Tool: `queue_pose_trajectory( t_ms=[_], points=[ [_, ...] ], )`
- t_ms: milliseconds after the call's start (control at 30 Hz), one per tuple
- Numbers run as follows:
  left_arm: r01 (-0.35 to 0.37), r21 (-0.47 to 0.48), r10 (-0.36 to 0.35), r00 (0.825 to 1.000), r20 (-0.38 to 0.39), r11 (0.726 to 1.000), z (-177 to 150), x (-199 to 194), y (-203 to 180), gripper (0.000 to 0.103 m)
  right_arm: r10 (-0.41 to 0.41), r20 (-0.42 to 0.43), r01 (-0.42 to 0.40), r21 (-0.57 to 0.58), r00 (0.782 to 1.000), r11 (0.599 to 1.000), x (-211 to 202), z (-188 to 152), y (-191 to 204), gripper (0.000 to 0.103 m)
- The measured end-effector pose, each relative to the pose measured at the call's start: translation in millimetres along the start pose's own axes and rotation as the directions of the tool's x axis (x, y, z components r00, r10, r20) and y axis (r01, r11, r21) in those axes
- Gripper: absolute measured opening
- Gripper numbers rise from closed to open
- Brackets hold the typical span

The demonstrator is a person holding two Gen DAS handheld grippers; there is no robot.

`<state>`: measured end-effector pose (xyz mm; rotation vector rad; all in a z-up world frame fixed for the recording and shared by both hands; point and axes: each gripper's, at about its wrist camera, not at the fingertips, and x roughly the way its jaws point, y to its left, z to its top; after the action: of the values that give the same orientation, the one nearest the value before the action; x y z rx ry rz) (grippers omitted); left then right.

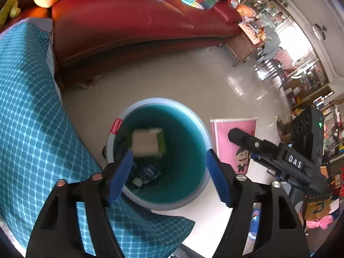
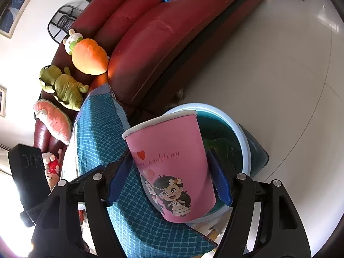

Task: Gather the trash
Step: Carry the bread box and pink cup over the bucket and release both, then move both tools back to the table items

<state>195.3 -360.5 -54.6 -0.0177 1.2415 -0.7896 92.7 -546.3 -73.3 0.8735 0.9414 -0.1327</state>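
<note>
left gripper [image 1: 169, 176] agape above bin [image 1: 189, 200]

Glossy red leather sofa [image 2: 150, 38], shiny tiled floor [image 1: 193, 79], smooth plastic bin [image 1: 189, 133], matt paper cup [image 2: 172, 157], woven checked cloth cushion [image 1: 28, 111].

A bin [image 1: 163, 202] stands on the floor [image 1: 193, 81] before the sofa [image 1: 129, 25], beside a cushion [image 1: 28, 111].

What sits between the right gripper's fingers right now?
The pink paper cup, held in the right gripper above the teal trash bin; the right wrist view shows it.
</note>
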Motion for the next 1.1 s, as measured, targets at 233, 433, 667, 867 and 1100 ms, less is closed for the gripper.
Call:
queue_pose_trajectory(
  t_ms=[233,433,667,867,1100],
  points=[
    [-0.035,0.011,0.035,0.999,0.012,0.999,-29.2,-18.0,10.6,0.087,-0.007,-0.036,0.007,-0.006,0.999,1.0,14.3,-3.7,6.8,0.067],
    [-0.045,-0.012,0.045,0.999,0.013,0.999,-47.4,-33.4,28.4,0.089,0.015,-0.115,-0.02,-0.049,0.993,0.999,41.7,-14.2,32.0,0.073],
    [-0.068,-0.041,0.069,0.997,0.016,0.997,-60.3,-45.4,48.0,0.093,-0.02,-0.135,0.012,-0.06,0.991,0.998,48.8,-21.5,44.4,0.078],
    [-0.073,-0.054,0.074,0.997,0.022,0.996,-79.8,-61.7,64.0,0.093,-0.079,-0.122,0.071,-0.066,0.989,0.995,39.9,-30.1,49.5,0.085],
    [-0.065,-0.087,0.07,0.996,0.053,0.994,-107.1,-94.9,90.6,0.093,-0.121,-0.116,0.109,-0.106,0.986,0.988,32.1,-48.6,76.0,0.085]
  ],
)
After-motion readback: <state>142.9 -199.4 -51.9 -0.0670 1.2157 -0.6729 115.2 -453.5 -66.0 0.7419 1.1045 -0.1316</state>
